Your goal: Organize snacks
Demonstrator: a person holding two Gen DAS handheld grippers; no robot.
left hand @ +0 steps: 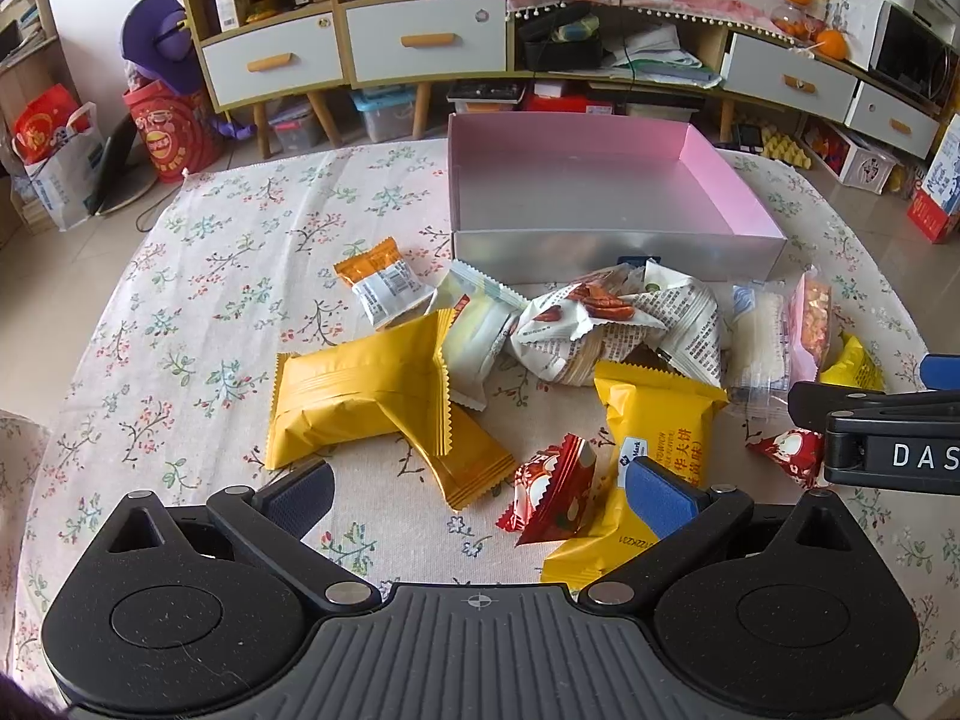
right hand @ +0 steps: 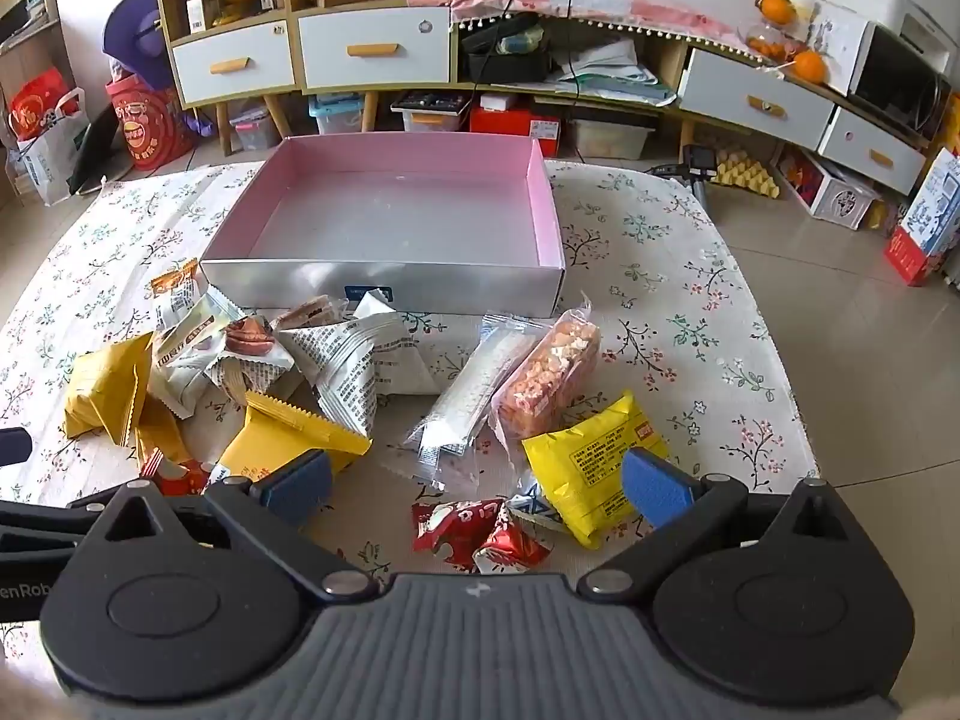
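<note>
An empty pink-lined box with silver walls sits at the back of the flowered tablecloth. In front of it lies a heap of wrapped snacks: yellow packs, white printed packs, an orange-and-white pack, red candies, a clear white bar and a pink puffed bar. My left gripper hangs open above the near snacks. My right gripper is open too, over the red candies, gripping nothing. Its body shows at the right edge of the left wrist view.
The table's right edge drops to a tiled floor. Behind the table stand low cabinets with white drawers, storage bins, red bags and a microwave. Bare cloth lies left of the heap and right of the box.
</note>
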